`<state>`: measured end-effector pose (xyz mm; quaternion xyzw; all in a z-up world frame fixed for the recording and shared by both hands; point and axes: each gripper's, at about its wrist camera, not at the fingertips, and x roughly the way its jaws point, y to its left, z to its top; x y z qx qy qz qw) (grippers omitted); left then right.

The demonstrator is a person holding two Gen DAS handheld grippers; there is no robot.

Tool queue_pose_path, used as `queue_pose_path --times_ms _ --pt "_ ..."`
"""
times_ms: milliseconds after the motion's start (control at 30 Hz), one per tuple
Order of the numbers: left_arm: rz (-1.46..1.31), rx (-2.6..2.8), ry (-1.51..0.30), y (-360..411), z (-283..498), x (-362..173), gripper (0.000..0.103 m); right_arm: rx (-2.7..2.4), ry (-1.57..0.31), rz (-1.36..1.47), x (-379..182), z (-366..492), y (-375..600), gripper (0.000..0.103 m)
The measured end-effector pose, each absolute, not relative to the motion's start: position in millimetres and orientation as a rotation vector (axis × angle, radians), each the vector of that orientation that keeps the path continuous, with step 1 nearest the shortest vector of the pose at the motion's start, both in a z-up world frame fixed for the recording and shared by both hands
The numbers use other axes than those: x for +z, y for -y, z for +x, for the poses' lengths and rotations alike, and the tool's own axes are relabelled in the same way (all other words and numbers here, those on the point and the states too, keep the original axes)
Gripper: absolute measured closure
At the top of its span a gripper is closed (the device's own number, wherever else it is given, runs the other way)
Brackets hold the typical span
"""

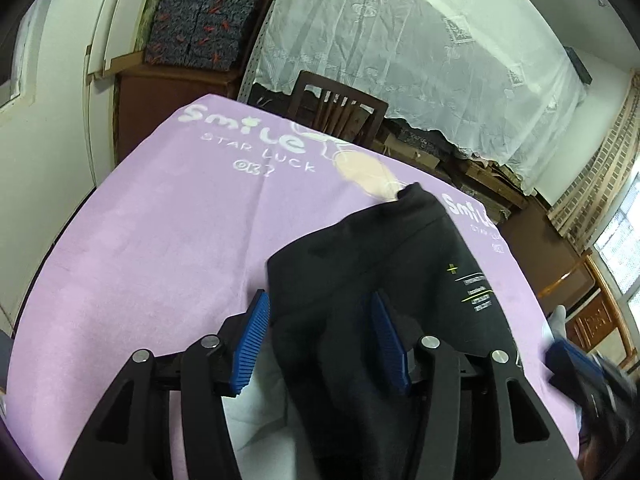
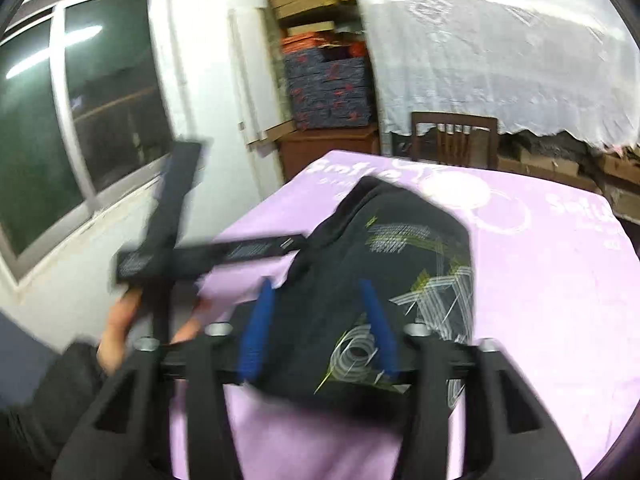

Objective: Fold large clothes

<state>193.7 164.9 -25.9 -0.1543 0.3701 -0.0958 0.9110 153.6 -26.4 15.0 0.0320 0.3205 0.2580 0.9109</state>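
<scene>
Lying bunched on the lilac table cover (image 1: 152, 240), the black garment (image 1: 372, 264) is taken as the landmark, and a fold is judged to be part-way done. At the garment's near left edge the left gripper (image 1: 320, 340) is seen with its blue pads (image 1: 252, 344) spread; dark cloth passes between them, yet no pinch is shown, so that edge is judged free. Further right, on the printed side of the garment, the right gripper (image 2: 320, 332) is seen in a blurred view with its blue pads (image 2: 258, 328) apart and cloth between them; whether the fabric is pressed cannot be told. Beyond the garment, a wooden chair (image 1: 340, 112) is seen at the far table edge. Next, a fresh edge must be pinched and the garment flattened.
</scene>
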Motion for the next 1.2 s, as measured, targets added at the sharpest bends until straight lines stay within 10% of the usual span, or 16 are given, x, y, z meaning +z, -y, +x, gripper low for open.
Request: queue_pose_path --times_ms 167,1200 --pt "-0.236 -0.203 -0.828 -130 210 -43 0.049 0.417 -0.804 0.089 -7 219 28 0.103" --pt "0.098 -0.146 -0.800 -75 140 -57 0.042 0.524 -0.716 0.056 -31 120 63 0.100"
